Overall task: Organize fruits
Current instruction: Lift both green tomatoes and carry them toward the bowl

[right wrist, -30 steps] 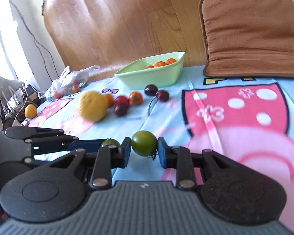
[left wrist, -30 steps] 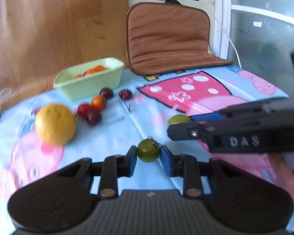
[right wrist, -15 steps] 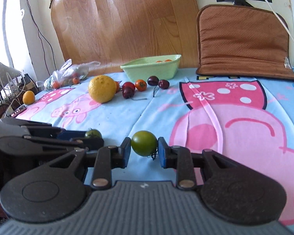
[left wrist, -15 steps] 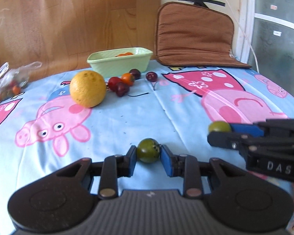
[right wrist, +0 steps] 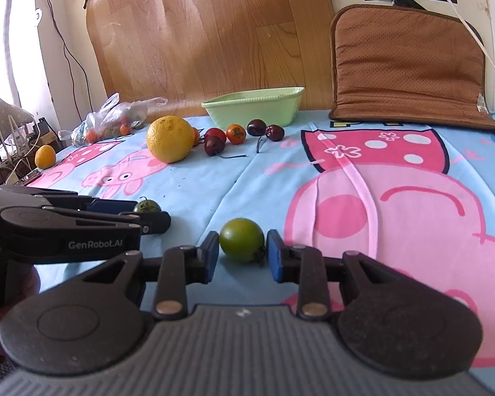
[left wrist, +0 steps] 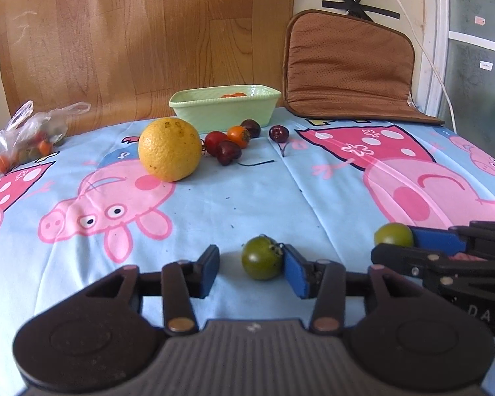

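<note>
**Both green tomatoes down on cartoon cloth**

Cartoon-print surface (left wrist: 247,198): left gripper (left wrist: 252,269) fingers just opened, released; green tomato (left wrist: 261,257) rests between them, touching the right pad only. Right gripper (right wrist: 242,250) fingers just eased apart, barely clear of its lighter green tomato (right wrist: 242,239). A second ago both were clamped. Step looks like set-down. Next: back both off; green tray (left wrist: 224,107) at 12 o'clock.

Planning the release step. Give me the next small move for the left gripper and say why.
Probably open a touch wider, then draw straight back. The left gripper has just been opening: the dark green tomato sits on the cloth, clear of one pad but still against the other pad, so backing off now might roll it.
</note>
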A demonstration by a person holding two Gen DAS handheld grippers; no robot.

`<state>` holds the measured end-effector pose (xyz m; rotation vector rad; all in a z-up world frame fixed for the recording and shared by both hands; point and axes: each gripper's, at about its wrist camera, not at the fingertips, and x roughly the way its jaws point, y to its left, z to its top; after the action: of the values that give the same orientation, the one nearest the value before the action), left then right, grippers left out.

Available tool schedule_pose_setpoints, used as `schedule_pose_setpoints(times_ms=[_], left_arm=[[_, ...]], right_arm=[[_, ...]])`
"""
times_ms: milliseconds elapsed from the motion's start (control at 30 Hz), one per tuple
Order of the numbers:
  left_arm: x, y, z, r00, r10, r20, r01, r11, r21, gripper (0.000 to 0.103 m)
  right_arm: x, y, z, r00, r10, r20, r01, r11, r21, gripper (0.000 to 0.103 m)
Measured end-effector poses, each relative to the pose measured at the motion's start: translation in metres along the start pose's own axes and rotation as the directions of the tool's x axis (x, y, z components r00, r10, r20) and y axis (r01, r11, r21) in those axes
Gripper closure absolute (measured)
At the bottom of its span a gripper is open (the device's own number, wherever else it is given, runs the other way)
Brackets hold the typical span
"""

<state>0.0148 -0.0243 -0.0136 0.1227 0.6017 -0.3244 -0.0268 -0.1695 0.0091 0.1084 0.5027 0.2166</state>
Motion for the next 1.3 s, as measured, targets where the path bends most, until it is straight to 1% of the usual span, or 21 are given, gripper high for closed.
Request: schedule_pose_setpoints(times_ms=[100, 200, 367, 500, 600, 767, 800, 833, 867, 900, 933, 967, 1033, 1133, 1233, 1300], left_arm=[[0.001, 0.0, -0.002, 1.0, 0.007, 0.016, -0.007, 1.0, 0.004, 0.056], [0.001, 0.0, -0.003, 1.0, 0.008, 0.029, -0.008, 1.0, 0.002, 0.054], [0.002, 0.001, -0.005, 0.999, 0.004, 0.043, -0.004, 1.0, 0.0, 0.053], [-0.001, 0.003, -0.006, 0.998, -0.028, 0.055, 0.028, 1.0, -0.008, 0.053], [-0.005, 0.001, -0.007, 0.997, -0.042, 0.07, 0.041, 0.999, 0.007, 0.053], [-0.008, -0.006, -0.009, 0.995, -0.071, 0.065, 0.069, 0.997, 0.027, 0.054], [-0.008, -0.006, -0.01, 0.995, -0.074, 0.06, 0.073, 0.997, 0.027, 0.055], [-0.008, -0.007, -0.011, 0.995, -0.077, 0.058, 0.075, 0.997, 0.028, 0.06], [-0.009, -0.007, -0.011, 0.995, -0.074, 0.061, 0.073, 0.997, 0.031, 0.07], [-0.009, -0.007, -0.011, 0.995, -0.073, 0.064, 0.07, 0.997, 0.037, 0.077], [-0.01, -0.006, -0.01, 0.995, -0.08, 0.06, 0.078, 0.996, 0.034, 0.077], [-0.01, -0.004, -0.009, 0.994, -0.094, 0.057, 0.093, 0.995, 0.02, 0.077], [-0.011, -0.001, -0.003, 0.991, -0.124, 0.059, 0.124, 0.992, 0.002, 0.077], [-0.012, 0.002, 0.013, 0.987, -0.134, 0.087, 0.134, 0.991, 0.013, 0.077], [-0.003, 0.011, 0.039, 0.984, -0.147, 0.103, 0.146, 0.989, 0.012, 0.077], [0.006, 0.019, 0.06, 0.983, -0.139, 0.117, 0.139, 0.99, 0.014, 0.077]], right_arm=[[0.0, 0.002, -0.001, 1.0, 0.0, 0.002, 0.0, 1.0, -0.012, 0.066], [-0.001, 0.003, -0.002, 1.0, 0.006, 0.003, -0.006, 1.0, -0.025, 0.061], [0.0, 0.004, -0.002, 1.0, 0.004, 0.003, -0.004, 1.0, -0.031, 0.06], [-0.001, 0.008, -0.002, 1.0, -0.007, 0.001, 0.007, 0.999, -0.052, 0.06], [-0.002, 0.01, -0.003, 1.0, -0.012, -0.002, 0.012, 0.998, -0.067, 0.06], [-0.005, 0.012, -0.004, 1.0, -0.02, -0.009, 0.019, 0.996, -0.087, 0.06], [-0.004, 0.012, -0.004, 1.0, -0.021, -0.011, 0.02, 0.996, -0.09, 0.06], [-0.004, 0.012, -0.004, 1.0, -0.023, -0.01, 0.022, 0.996, -0.092, 0.061], [-0.004, 0.012, -0.004, 1.0, -0.024, -0.01, 0.023, 0.995, -0.095, 0.061], [-0.003, 0.012, -0.004, 1.0, -0.025, -0.013, 0.024, 0.994, -0.103, 0.063], [-0.002, 0.013, -0.003, 1.0, -0.026, -0.014, 0.024, 0.993, -0.113, 0.071], [-0.001, 0.013, -0.001, 1.0, -0.022, -0.017, 0.02, 0.993, -0.117, 0.072], [0.001, 0.012, 0.004, 1.0, 0.001, -0.019, -0.003, 0.995, -0.105, 0.072], [0.009, 0.012, 0.016, 1.0, 0.028, -0.01, -0.029, 0.994, -0.106, 0.072], [0.025, 0.009, 0.035, 0.998, 0.059, -0.019, -0.06, 0.993, -0.099, 0.071], [0.035, 0.008, 0.051, 0.997, 0.074, -0.002, -0.074, 0.992, -0.104, 0.071]])
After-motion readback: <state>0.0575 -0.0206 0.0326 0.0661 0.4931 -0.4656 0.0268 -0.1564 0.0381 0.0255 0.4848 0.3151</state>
